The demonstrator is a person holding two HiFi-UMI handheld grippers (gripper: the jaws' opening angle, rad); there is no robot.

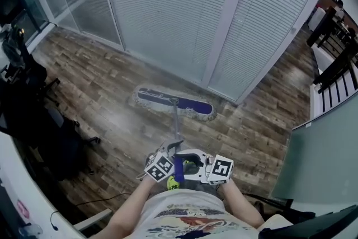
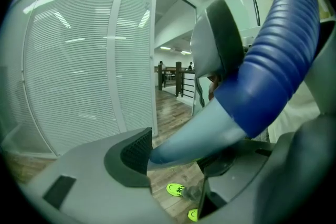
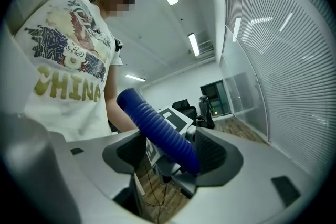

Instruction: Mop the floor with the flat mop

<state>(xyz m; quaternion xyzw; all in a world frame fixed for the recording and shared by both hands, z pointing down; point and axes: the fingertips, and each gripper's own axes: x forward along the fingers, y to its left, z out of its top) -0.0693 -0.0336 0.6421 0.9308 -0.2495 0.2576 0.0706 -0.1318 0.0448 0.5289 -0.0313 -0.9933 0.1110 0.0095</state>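
Flat mop (image 1: 174,103): its mop head lies flat on the wood-plank floor (image 1: 112,92), just in front of the blind-covered glass partition (image 1: 168,8) — the pole (image 1: 177,129) runs back from it to the person's waist.
Left gripper (image 2: 178,157): jaws closed on the lower end of the handle, where the grey taper meets the blue ribbed grip (image 2: 278,60); one ridged pad presses the taper.
Right gripper (image 3: 170,152): jaws set either side of that ribbed grip a little higher up, with the far pad against it; a sliver shows at the near pad, so the hold looks lighter than the left one.
Stage: mopping looks under way, with both claws on the handle and the head down on the boards.
Done so far: hard to judge. A paler sheen lies on the planks left of the head, which may be a damp pass or only light off the blinds.
Left to do: by my reading, most of the visible floor — the strip along the partition, the boards toward the black office chair (image 1: 50,137), and the patch around the green shoes (image 2: 176,189).
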